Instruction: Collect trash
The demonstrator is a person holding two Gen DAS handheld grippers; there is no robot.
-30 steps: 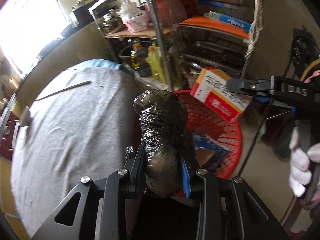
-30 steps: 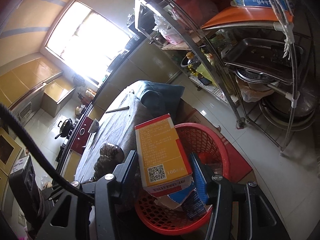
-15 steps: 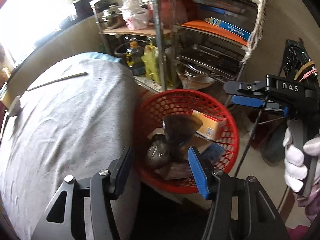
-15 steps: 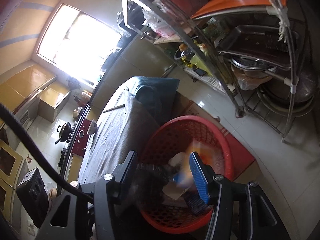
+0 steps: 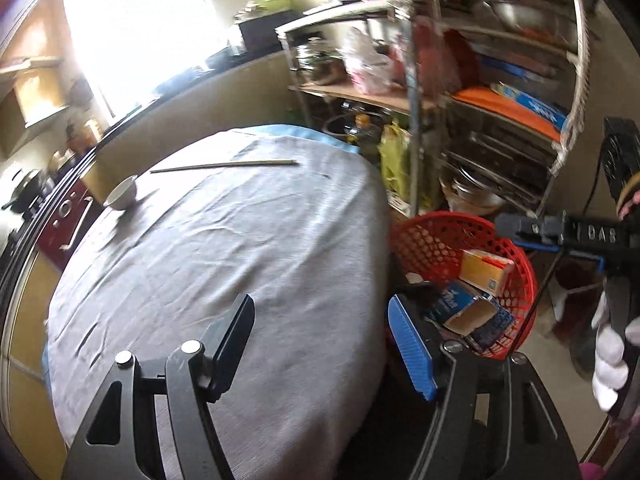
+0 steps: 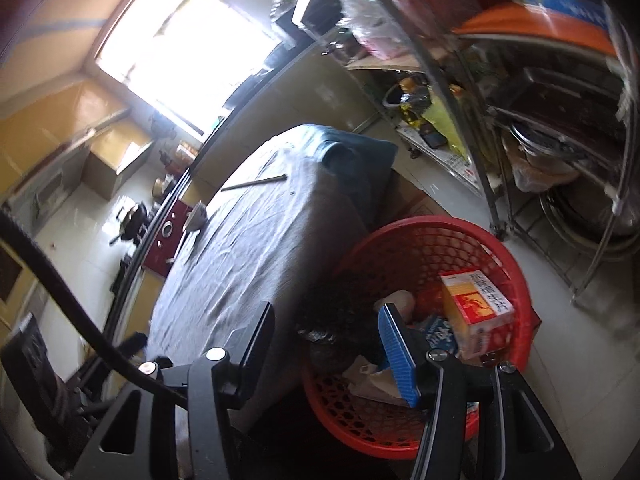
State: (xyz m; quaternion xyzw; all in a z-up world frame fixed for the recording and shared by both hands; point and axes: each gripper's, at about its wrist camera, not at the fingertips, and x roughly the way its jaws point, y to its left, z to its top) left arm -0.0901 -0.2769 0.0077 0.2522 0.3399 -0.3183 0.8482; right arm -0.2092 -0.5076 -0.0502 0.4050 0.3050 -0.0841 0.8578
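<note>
Left tongs: lower centre of the left view, jaws opening, nothing between them; below lies only grey cloth.

Right tongs: lower centre of the right view, jaws apart and empty, hanging over the basket's near rim. Also seen at the right edge of the left view, held by a white-gloved hand.

Basket: red mesh, on the floor just beside the surface, lower right in both views. Contents:
- yellow-and-red box, lying against the far wall of the basket;
- blue carton, near the middle, partly under the box in the right view;
- black bag, crumpled, at the left side of the basket against the surface's edge;
- pale paper scraps low in the basket, too unclear to name.

Surface: round, covered in grey cloth, filling the centre left. Remaining on it:
- white bowl, at the far left edge;
- long thin stick, lying flat near the far side.

Status, judged: the trash in view is in the basket, and both tongs are free. No wrappers or boxes show on the cloth. Whether the stick counts as trash cannot be told; the bowl looks like crockery, not waste. The collecting appears close to finished.
</note>
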